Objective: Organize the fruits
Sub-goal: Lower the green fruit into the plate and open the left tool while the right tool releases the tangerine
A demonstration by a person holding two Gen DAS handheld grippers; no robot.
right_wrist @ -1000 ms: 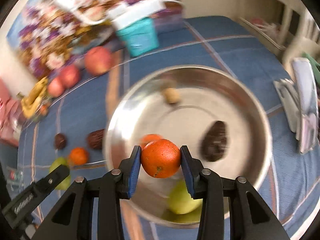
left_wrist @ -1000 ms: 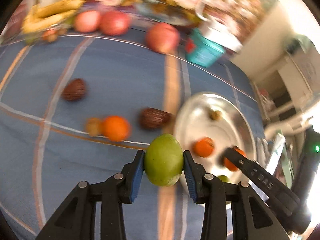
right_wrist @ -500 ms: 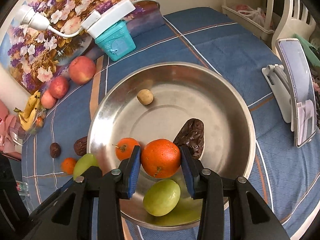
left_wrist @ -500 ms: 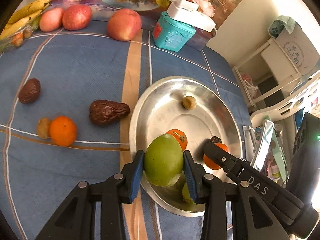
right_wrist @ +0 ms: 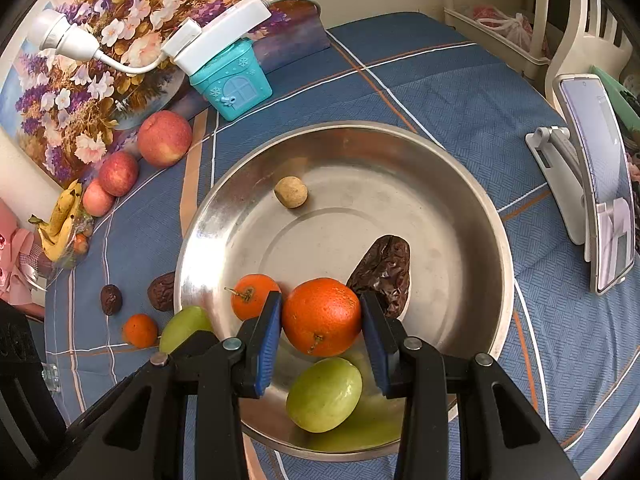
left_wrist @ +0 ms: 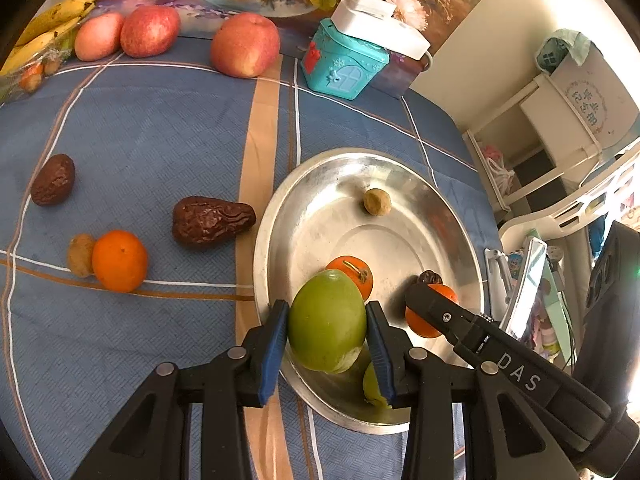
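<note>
- A second earlier my left hand-held gripper (left_wrist: 327, 330) was out over the blue checked cloth (left_wrist: 152, 128) on the desk; at this moment it hung over the near rim of the steel bowl (left_wrist: 448, 216), its blue pads pinching the green fruit (left_wrist: 327, 322).
- My right hand-held gripper (right_wrist: 322, 322) pinched an orange (right_wrist: 322, 316). It had sunk lower into the bowl, and the view, blurred a second before, had steadied.
- Already lying in the bowl: a second green fruit (right_wrist: 324, 394), a small stemmed orange (right_wrist: 254, 296), a wrinkled dark fruit (right_wrist: 384, 272) and a small tan fruit (right_wrist: 291, 191).
- I judged both carries nearly done; what remained was to spread each pair of pads over a bare patch of steel.
- A risk I noted: the held orange sat just above the loose green fruit and could roll off it.
- Left on the cloth: an orange on the cloth (left_wrist: 119, 260), two dark fruits (left_wrist: 212, 220) and the apples (left_wrist: 245, 44) at the far edge.
</note>
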